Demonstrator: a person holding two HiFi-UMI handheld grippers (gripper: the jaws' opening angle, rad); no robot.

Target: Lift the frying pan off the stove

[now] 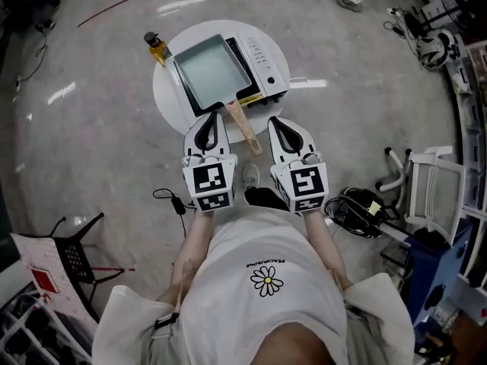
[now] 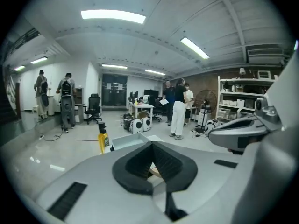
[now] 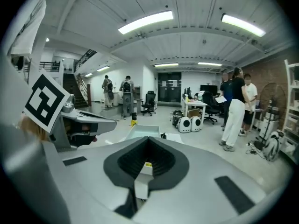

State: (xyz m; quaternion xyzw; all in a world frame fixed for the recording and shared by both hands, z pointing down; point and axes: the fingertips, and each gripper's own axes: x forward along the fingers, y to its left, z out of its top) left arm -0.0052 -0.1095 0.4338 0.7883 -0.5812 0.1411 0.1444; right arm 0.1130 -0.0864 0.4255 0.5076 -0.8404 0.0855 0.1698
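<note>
A shallow rectangular frying pan (image 1: 211, 72) with a matte grey inside is seen resting on a boxy white stove (image 1: 268, 61), which is set on a round white table (image 1: 169, 101). Its long axis is continued by a pale wooden handle (image 1: 245, 126) pointed toward the person. The handle is flanked by the left gripper (image 1: 215, 115) and right gripper (image 1: 275, 120), each with jaws closed on nothing.

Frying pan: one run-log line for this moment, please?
rectangular grey frying pan with wooden handle: on white stove | left gripper: shut | right gripper: shut
</note>
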